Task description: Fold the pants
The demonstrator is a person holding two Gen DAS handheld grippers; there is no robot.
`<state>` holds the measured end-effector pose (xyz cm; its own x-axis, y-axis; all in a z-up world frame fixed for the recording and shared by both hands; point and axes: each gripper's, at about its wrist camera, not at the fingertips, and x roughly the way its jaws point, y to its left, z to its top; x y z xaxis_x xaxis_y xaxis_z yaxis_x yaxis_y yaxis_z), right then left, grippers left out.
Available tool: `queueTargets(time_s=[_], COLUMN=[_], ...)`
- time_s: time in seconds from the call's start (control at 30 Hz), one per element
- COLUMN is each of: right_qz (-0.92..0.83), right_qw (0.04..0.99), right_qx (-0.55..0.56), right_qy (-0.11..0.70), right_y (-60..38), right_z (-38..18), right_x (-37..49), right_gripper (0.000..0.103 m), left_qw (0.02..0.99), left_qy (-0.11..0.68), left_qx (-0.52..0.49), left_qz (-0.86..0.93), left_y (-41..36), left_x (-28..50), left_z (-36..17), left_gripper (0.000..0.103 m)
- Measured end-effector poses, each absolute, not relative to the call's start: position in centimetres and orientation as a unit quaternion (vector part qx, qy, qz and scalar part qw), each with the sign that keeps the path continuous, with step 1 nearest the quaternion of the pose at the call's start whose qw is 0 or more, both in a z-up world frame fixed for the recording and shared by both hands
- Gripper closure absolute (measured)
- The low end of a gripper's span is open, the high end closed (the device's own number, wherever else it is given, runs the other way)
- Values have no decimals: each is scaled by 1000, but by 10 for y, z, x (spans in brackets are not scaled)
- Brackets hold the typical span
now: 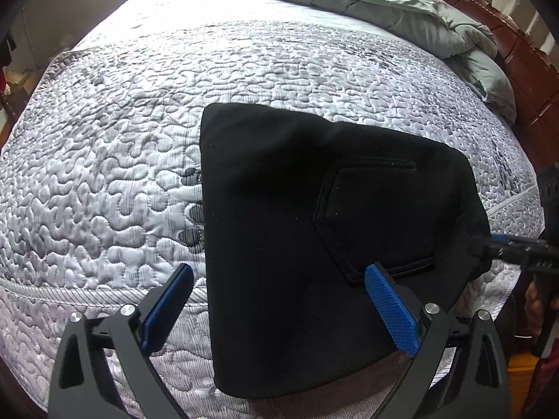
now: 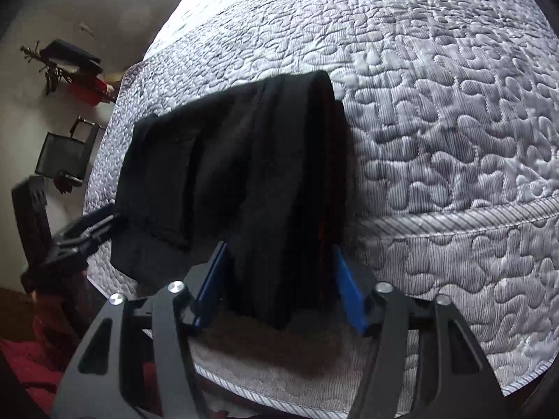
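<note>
The bed's grey quilted cover (image 1: 139, 146) carried the black folded fabric pants (image 1: 297, 227) at its near edge. My left gripper (image 1: 279, 310) stood wide apart over them; my right gripper (image 2: 279, 286) straddled their thick folded edge, blue fingers (image 2: 349, 289) not pressing.

No readable text, label, brand, number or sign anywhere in either wrist view. Nothing legible on the black pants (image 1: 314, 244) ahead of the fingers, nor on the quilted bed cover (image 1: 139, 139) beyond them.
</note>
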<state>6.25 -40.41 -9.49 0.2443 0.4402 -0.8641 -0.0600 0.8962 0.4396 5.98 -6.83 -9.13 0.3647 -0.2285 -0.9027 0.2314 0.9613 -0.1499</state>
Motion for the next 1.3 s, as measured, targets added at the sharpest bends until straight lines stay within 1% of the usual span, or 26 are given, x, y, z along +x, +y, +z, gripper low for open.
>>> queueTargets(time_s=[0.03,0.07,0.1,0.13,0.27,0.33,0.47,0.5,0.57,0.6,0.63,0.67,0.73,0.77,0.87,1.07,1.17,1.27,1.3], right_qz=[165,164,165,164,153,146,144,144,141,138,136,138,139,137,141,160,158,161,163], right_qw=[772,772,773,775,766,761,768,770,776,781,789,793,797,799,795,778,770,758,753], right_qx=[161,162,158,150,149,152,140,140,137,133,126,124,126,128,148,185,179,184,188], right_qy=[593,592,592,592,606,613,608,606,599,594,586,580,575,571,572,579,591,605,609], right_y=[-402,-401,-400,-399,-403,-403,-400,-399,-399,-400,-400,-401,-405,-407,-419,-427,-424,-423,-423], right_z=[-96,-96,-95,-94,-103,-116,-112,-109,-99,-94,-88,-83,-78,-76,-80,-94,-104,-118,-122], right_x=[61,61,61,61,66,69,67,66,65,64,62,61,63,63,64,67,72,74,75], right_gripper=[64,68,74,76,77,75,74,71,59,46,40,37,23,21,19,18,17,16,14], left_qw=[827,828,830,831,832,830,825,821,817,814,807,801,790,783,760,717,720,727,727], left_qy=[544,542,540,538,538,540,548,552,558,561,568,573,581,588,604,634,638,635,636], left_qx=[4,6,8,10,10,10,16,11,-2,-11,-27,-44,-80,-94,-131,-155,-127,-112,-115], left_qz=[-140,-140,-139,-138,-136,-136,-139,-144,-147,-149,-156,-165,-179,-182,-201,-245,-243,-236,-234], left_y=[-69,-70,-70,-71,-70,-70,-70,-68,-60,-54,-45,-38,-24,-19,-12,-33,-44,-44,-40], left_x=[59,59,58,58,60,61,61,61,61,61,62,62,63,65,70,79,79,75,75], left_z=[-90,-88,-87,-86,-85,-87,-92,-94,-96,-97,-100,-102,-105,-108,-119,-140,-141,-137,-136], left_gripper=[4,4,4,4,4,4,4,4,4,4,4,4,4,4,4,4,5,15,20])
